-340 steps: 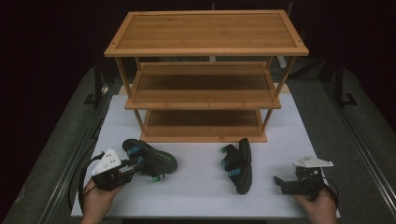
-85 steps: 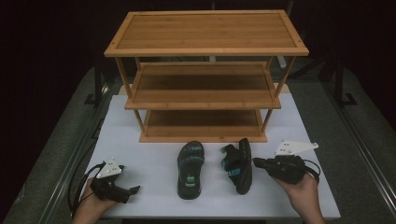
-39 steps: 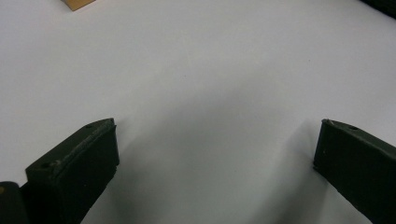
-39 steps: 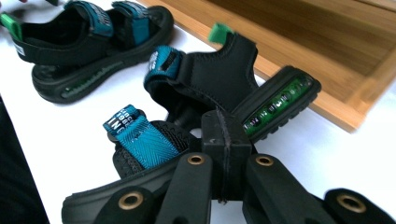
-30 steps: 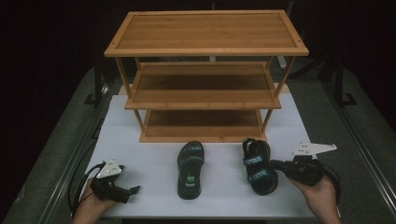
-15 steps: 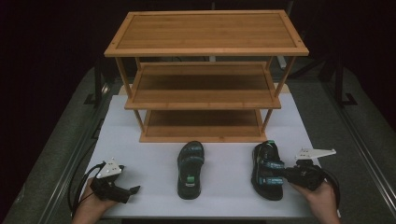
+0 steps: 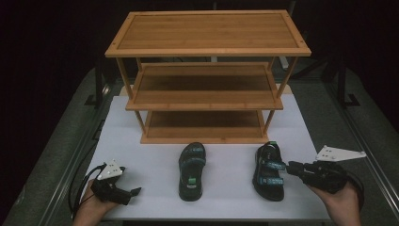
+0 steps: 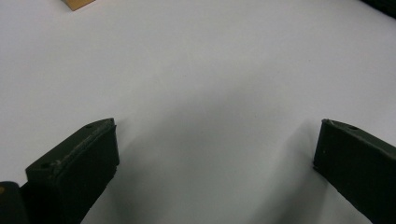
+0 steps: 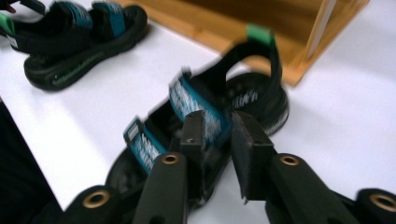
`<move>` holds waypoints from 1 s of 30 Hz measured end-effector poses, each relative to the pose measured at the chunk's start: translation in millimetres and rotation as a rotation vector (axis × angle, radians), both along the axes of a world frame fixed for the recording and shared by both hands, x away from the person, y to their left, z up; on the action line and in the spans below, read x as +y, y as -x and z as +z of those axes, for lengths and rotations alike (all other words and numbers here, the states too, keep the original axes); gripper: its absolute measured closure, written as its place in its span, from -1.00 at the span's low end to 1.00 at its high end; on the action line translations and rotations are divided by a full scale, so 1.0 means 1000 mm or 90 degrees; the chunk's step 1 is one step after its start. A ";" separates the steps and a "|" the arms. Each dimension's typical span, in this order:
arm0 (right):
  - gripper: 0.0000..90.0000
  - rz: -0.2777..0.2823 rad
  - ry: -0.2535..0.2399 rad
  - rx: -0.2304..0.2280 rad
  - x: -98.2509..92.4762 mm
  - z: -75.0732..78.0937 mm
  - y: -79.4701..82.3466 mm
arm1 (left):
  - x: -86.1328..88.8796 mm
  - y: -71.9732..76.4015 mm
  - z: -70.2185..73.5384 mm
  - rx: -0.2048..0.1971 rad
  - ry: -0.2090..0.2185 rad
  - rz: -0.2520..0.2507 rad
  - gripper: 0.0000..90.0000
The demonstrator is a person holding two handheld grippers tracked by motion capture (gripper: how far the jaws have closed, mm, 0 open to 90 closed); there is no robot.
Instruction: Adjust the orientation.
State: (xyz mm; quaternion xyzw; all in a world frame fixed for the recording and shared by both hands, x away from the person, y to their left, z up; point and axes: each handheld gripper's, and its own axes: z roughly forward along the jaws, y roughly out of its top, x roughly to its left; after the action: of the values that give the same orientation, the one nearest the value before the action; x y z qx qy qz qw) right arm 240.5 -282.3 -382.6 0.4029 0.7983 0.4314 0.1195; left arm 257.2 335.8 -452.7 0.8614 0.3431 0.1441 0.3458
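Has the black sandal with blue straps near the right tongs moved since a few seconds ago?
Yes. The black sandal with blue straps shifted right, from under the wooden rack's middle toward its right post.

A white worktop stands in a very dark room; beyond its edges little can be made out. On its far half sits a three-tier wooden shelf rack, all tiers bare. Grey floor lies to either side, with what may be dark stand legs on it. Light falls from above onto the worktop.
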 end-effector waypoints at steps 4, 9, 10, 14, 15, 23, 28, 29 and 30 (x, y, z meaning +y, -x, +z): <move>0.52 0.006 0.004 -0.025 0.005 0.016 -0.013 | 0.000 0.000 0.000 0.000 0.002 0.002 -1.00; 0.44 0.015 0.034 -0.039 0.019 0.027 -0.045 | 0.000 0.000 0.000 0.000 0.002 0.002 -1.00; 0.42 0.017 0.036 -0.037 0.021 0.027 -0.051 | 0.000 0.000 0.000 0.000 0.002 0.001 -1.00; 0.40 0.023 0.044 -0.014 0.028 0.021 -0.076 | 0.000 0.000 0.000 0.000 0.002 0.002 -1.00; 0.41 0.026 0.044 -0.005 0.029 0.019 -0.081 | 0.000 0.000 0.000 0.000 0.002 0.002 -1.00; 0.85 0.031 0.045 0.000 0.032 0.013 -0.090 | 0.000 0.000 0.000 0.000 0.003 0.002 -1.00; 0.88 0.019 0.049 -0.005 0.023 0.020 -0.079 | 0.000 0.000 0.000 0.000 0.003 0.002 -1.00; 0.88 0.013 0.051 -0.008 0.018 0.021 -0.075 | 0.000 0.000 0.000 0.000 0.003 0.001 -1.00; 0.88 0.010 0.050 -0.009 0.016 0.022 -0.072 | 0.000 0.000 0.000 0.000 0.003 0.002 -1.00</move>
State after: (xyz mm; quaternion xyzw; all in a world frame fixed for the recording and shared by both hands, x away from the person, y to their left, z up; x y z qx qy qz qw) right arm 312.9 -266.6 -360.5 0.3884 0.8169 0.4035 0.1376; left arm 257.3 335.6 -453.0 0.8599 0.3448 0.1439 0.3479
